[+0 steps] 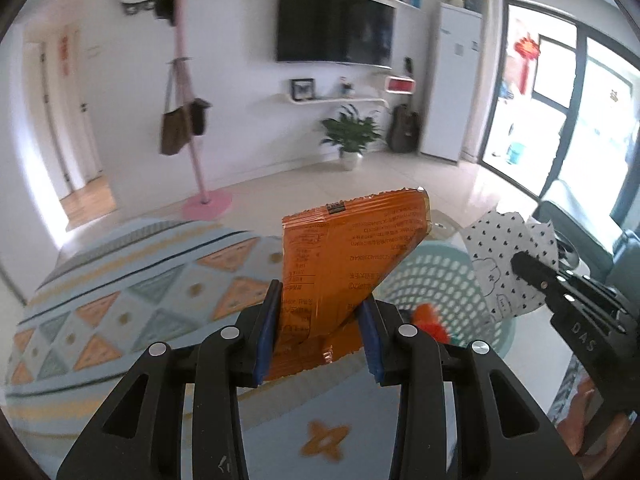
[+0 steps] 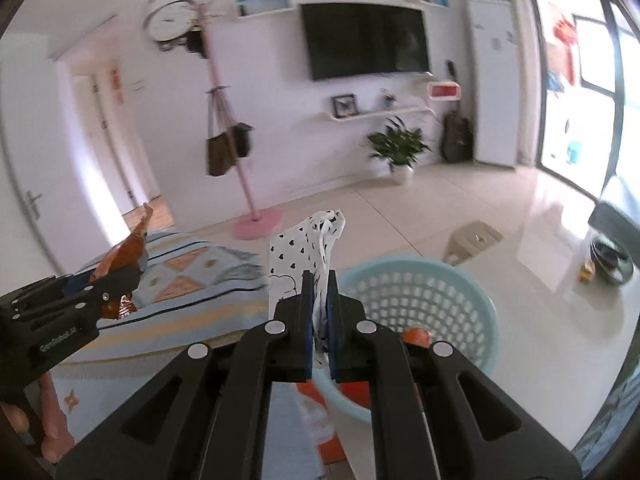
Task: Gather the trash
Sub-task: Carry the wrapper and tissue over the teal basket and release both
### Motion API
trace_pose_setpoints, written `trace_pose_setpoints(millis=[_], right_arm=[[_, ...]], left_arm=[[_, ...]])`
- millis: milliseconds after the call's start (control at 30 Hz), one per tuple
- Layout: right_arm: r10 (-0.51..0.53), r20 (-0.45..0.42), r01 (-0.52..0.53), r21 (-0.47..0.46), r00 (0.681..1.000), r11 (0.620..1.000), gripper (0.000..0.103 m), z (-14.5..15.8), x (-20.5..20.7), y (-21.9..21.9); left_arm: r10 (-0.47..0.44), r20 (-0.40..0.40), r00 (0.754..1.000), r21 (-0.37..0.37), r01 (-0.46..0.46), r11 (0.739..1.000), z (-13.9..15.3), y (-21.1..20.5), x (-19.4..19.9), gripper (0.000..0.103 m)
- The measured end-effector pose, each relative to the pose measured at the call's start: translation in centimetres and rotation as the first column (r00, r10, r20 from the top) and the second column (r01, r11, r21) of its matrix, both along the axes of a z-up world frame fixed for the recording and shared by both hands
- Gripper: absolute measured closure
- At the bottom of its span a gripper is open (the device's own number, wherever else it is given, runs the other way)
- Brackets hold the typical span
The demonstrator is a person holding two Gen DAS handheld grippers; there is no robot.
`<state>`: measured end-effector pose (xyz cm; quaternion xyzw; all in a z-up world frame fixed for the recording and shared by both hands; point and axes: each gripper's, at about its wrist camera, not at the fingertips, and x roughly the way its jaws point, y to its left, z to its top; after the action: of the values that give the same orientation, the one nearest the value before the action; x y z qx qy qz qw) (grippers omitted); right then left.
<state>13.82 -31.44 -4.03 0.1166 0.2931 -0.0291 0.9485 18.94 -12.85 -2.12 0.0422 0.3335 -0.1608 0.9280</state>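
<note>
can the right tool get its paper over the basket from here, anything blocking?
Probably yes. The right tool, shut on the heart-print paper, is just short of the light blue basket, whose open top faces it. The left tool with its orange wrapper sits off to the side.

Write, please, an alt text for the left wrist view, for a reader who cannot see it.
The left gripper is shut on an orange snack wrapper above a patterned rug. To its right, the right gripper holds a white heart-print bag beside a pale blue perforated basket. Behind is a living room with a wall television.
</note>
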Motion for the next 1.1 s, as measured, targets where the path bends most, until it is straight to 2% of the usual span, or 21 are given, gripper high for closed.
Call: trace_pose_setpoints(millis=[233, 400, 533, 633, 667, 767, 900, 967, 1000, 1067, 1100], right_arm=[[-0.088, -0.1, 0.092, 0.033, 0.991, 0.995, 0.099, -3.5, 2.2, -4.5], [-0.115, -0.203, 0.126, 0.039, 0.972, 0.991, 0.099, -7.0, 4.1, -5.9], [-0.134, -0.276, 0.147, 0.027, 0.952, 0.989, 0.099, -9.4, 5.3, -6.6], [-0.133, -0.308, 0.149, 0.028, 0.942, 0.989, 0.099, -10.5, 5.4, -6.8], [-0.131, -0.315, 0.146, 0.024, 0.94, 0.989, 0.099, -10.8, 5.5, -6.8], [-0.138, -0.325, 0.15, 0.014, 0.936, 0.989, 0.098, -11.1, 5.4, -6.9], [-0.144, -0.344, 0.159, 0.016, 0.928, 0.987, 0.096, -11.6, 5.1, -7.2], [-0.139, -0.349, 0.156, 0.022, 0.927, 0.987, 0.093, -11.6, 4.9, -7.3], [-0.132, -0.349, 0.153, 0.033, 0.928, 0.988, 0.087, -11.6, 4.8, -7.3], [-0.137, -0.339, 0.16, 0.038, 0.931, 0.986, 0.072, -11.2, 4.4, -7.3], [-0.146, -0.334, 0.166, 0.032, 0.931, 0.986, 0.058, -11.0, 4.3, -7.3]], left_arm=[[-0.089, -0.047, 0.995, 0.031, 0.091, 0.995, -2.5, -5.4, 3.3, 0.067], [-0.135, -0.121, 0.983, 0.042, 0.141, 0.989, -5.3, -7.9, 5.2, 0.066], [-0.148, -0.17, 0.974, 0.063, 0.161, 0.985, -7.5, -9.1, 6.4, 0.059], [-0.174, -0.191, 0.966, 0.062, 0.188, 0.98, -8.3, -9.9, 7.1, 0.048], [-0.188, -0.191, 0.964, 0.055, 0.202, 0.978, -8.5, -10.0, 7.1, 0.039], [-0.255, -0.195, 0.947, -0.014, 0.257, 0.966, -9.1, -10.2, 7.4, 0.027], [-0.273, -0.234, 0.933, -0.061, 0.266, 0.962, -9.7, -10.1, 8.0, 0.026], [-0.278, -0.235, 0.931, -0.083, 0.265, 0.961, -9.7, -9.8, 7.9, 0.022], [-0.283, -0.229, 0.931, -0.099, 0.267, 0.959, -9.6, -9.5, 7.8, 0.021], [-0.294, -0.206, 0.933, -0.141, 0.269, 0.953, -9.1, -8.7, 7.4, 0.016], [-0.297, -0.202, 0.933, -0.156, 0.269, 0.95, -8.8, -8.7, 7.4, 0.015]])
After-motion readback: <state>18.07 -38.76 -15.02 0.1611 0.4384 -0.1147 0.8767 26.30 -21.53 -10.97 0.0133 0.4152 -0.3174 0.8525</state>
